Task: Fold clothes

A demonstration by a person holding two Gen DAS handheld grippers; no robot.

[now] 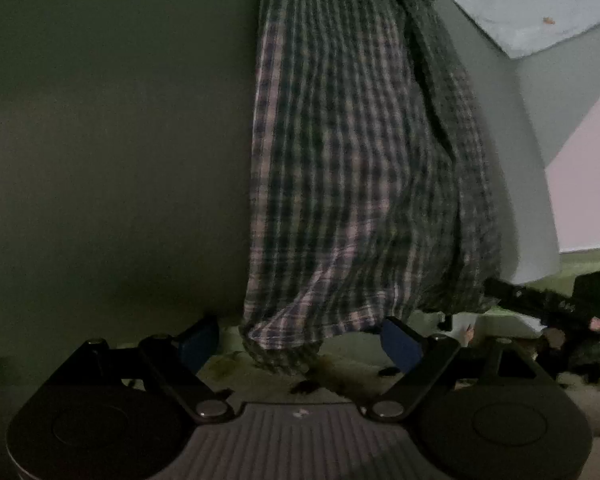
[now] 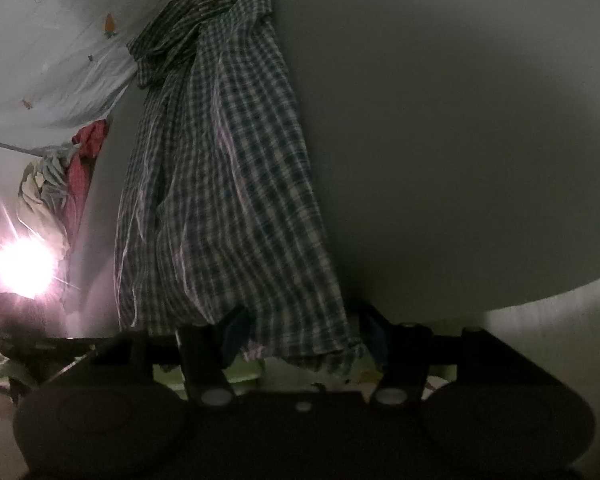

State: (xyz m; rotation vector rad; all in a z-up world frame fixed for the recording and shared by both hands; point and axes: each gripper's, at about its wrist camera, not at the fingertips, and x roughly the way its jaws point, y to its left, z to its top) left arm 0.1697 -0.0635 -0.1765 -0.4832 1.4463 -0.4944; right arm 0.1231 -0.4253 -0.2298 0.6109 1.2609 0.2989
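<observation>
A checked shirt [image 1: 352, 168] in dark and pale plaid lies stretched out on a grey surface [image 1: 112, 152]. Its near hem sits between the blue pads of my left gripper [image 1: 300, 338], whose jaws stand wide apart and open around the cloth. In the right wrist view the same shirt [image 2: 228, 200] runs away from my right gripper [image 2: 304, 340]. Its jaws stand apart with the shirt's edge bunched between them; the fingers look open. The other gripper [image 1: 548, 304] shows at the right of the left wrist view.
A pile of red and pale clothes [image 2: 72, 172] lies at the left. A bright lamp glare [image 2: 22, 264] is below it. A light blue sheet [image 2: 60, 72] lies beyond the grey surface. A pale wall [image 1: 592, 184] stands at the right.
</observation>
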